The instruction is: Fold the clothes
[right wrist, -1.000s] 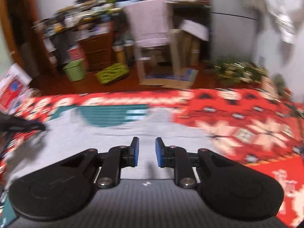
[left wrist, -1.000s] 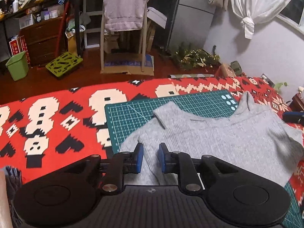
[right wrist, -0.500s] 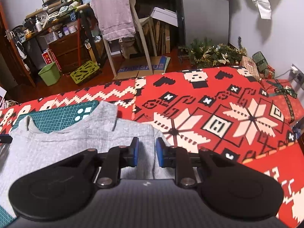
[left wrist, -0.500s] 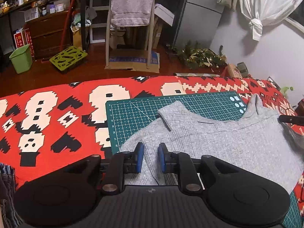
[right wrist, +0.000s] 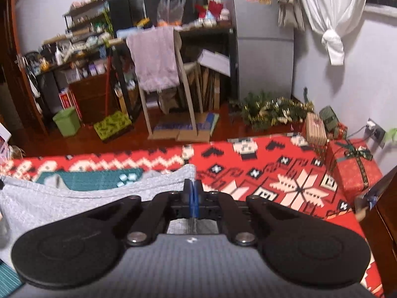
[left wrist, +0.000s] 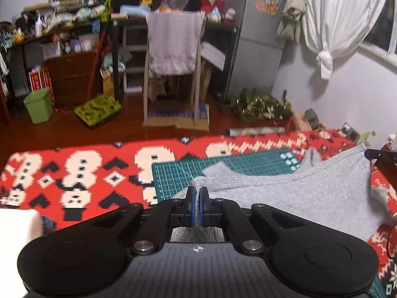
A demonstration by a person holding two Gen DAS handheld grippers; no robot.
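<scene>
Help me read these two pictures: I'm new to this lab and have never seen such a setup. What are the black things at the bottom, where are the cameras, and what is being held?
There is no robot here. A person holds a hand-held two-finger gripper in each hand, and each gripper carries a wide-angle camera looking forward along its fingers. So one picture looks out from the left gripper, the other from the right gripper; the black shapes are the grippers' own bodies. A red patterned blanket covers the surface, with a green cutting mat on it. On the mat lies a grey knitted top. Both grippers have their blue-padded fingers closed on the top's near edge, one toward each side, apparently to begin a fold.
</scene>
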